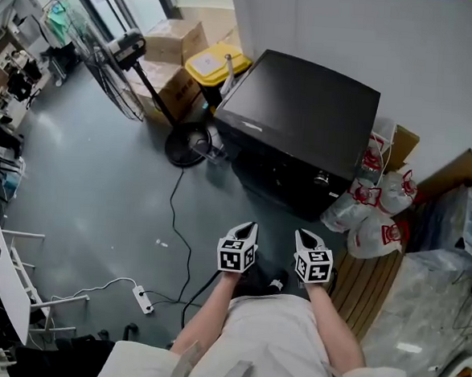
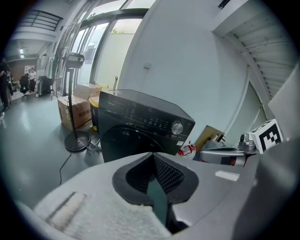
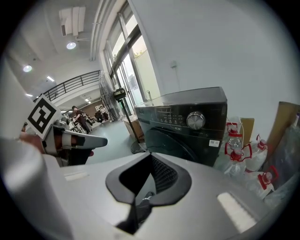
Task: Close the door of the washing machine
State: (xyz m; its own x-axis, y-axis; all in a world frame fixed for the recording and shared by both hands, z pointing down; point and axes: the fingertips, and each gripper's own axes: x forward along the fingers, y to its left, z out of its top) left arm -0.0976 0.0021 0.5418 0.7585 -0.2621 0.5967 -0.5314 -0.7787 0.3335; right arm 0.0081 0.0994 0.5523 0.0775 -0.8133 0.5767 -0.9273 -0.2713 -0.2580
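So here's where we are: both claws are held low in front of us, side by side, well short of the washing machine [image 1: 301, 124]. The left gripper [image 1: 248, 227] has its jaws pressed together with nothing between them. The right gripper [image 1: 300, 236] is the same, closed up and empty. Neither touches anything.

The machine is the black front-loader straight ahead. There are water bottles [image 1: 375, 209] just beside it on our right, and a fan stand [image 1: 186, 146] and cardboard boxes [image 1: 175, 41] off to its left. In both gripper views the round door [image 2: 123, 140] looks flush with the machine's front, below the control knob [image 2: 177, 127], not swung out. So honestly our read is that the door is already shut, or near enough. We can't spot a gap, and we can't tell from here whether the latch has caught.

If anything's left, we reckon it's a check push: bring one closed claw up to the door's face and press straight in until it seats. Closed jaws are fine for that, no gripping needed. We'd mind the cable [image 1: 181, 220] trailing to our left when stepping in.
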